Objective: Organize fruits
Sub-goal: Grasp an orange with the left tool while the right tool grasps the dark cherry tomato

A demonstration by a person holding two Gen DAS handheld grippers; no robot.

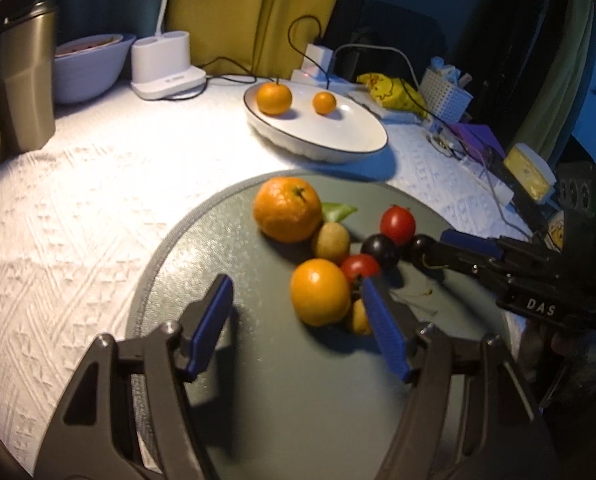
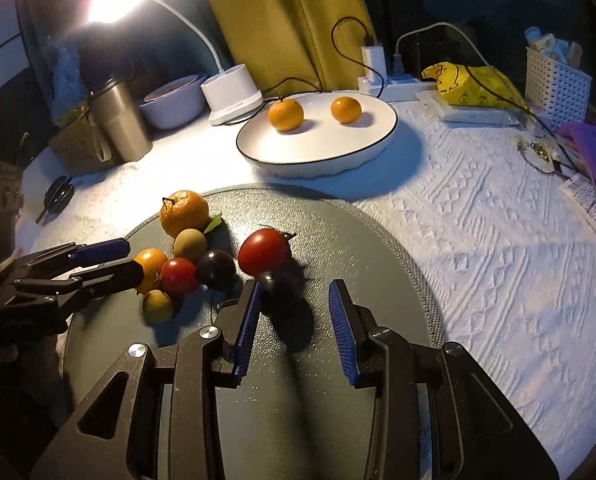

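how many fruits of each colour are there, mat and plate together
orange: 4 – two on the white plate, two on the grey mat
red: 2
dark purple: 2
yellow-green: 2
total: 10

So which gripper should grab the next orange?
Probably the left gripper: it's open, with the nearest orange by its fingers. The right gripper, also open, faces a dark fruit.
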